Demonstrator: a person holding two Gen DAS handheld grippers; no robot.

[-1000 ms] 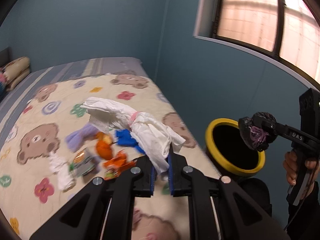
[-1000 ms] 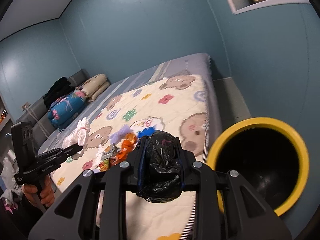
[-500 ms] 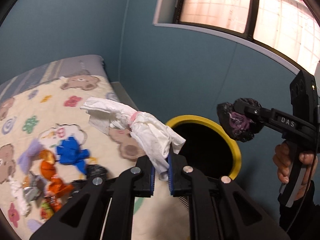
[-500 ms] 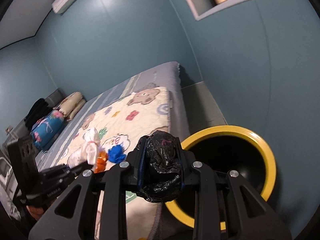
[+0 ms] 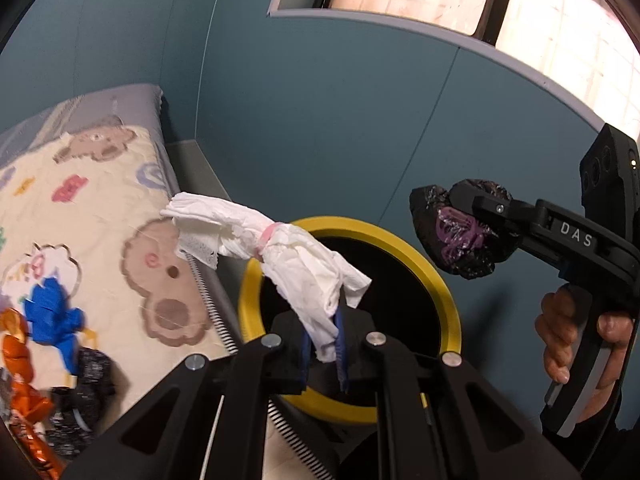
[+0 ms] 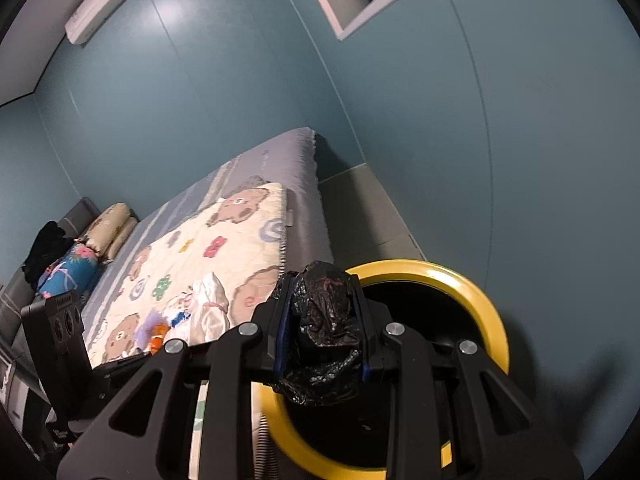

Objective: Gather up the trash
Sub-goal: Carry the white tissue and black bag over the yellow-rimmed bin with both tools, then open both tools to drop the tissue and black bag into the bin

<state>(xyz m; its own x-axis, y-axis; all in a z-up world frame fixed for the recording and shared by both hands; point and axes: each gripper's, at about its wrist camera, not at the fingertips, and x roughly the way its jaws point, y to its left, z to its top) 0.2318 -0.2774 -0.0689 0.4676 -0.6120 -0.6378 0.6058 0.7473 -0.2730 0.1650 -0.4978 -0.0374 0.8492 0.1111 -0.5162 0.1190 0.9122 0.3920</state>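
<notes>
My left gripper [image 5: 325,350] is shut on a crumpled white tissue wad with a pink band [image 5: 280,252] and holds it above the near rim of the yellow-rimmed black bin [image 5: 436,284]. My right gripper [image 6: 324,334] is shut on a crumpled black plastic bag [image 6: 326,328] and holds it over the bin's left rim [image 6: 472,292]. It shows from the side in the left wrist view [image 5: 460,232], to the right of the bin. More trash lies on the bed: a blue scrap [image 5: 52,316], orange wrappers [image 5: 20,364] and a black wad [image 5: 88,376].
The bed with a bear-print quilt [image 5: 80,208] stands left of the bin, its edge touching the bin's side. A blue wall [image 5: 320,120] with a window [image 5: 520,8] lies behind. Pillows [image 6: 108,228] lie at the bed's far end.
Both grippers have swung right from the bed toward the bin, still holding their trash. The bin now sits directly under the tissue and under the black bag.
</notes>
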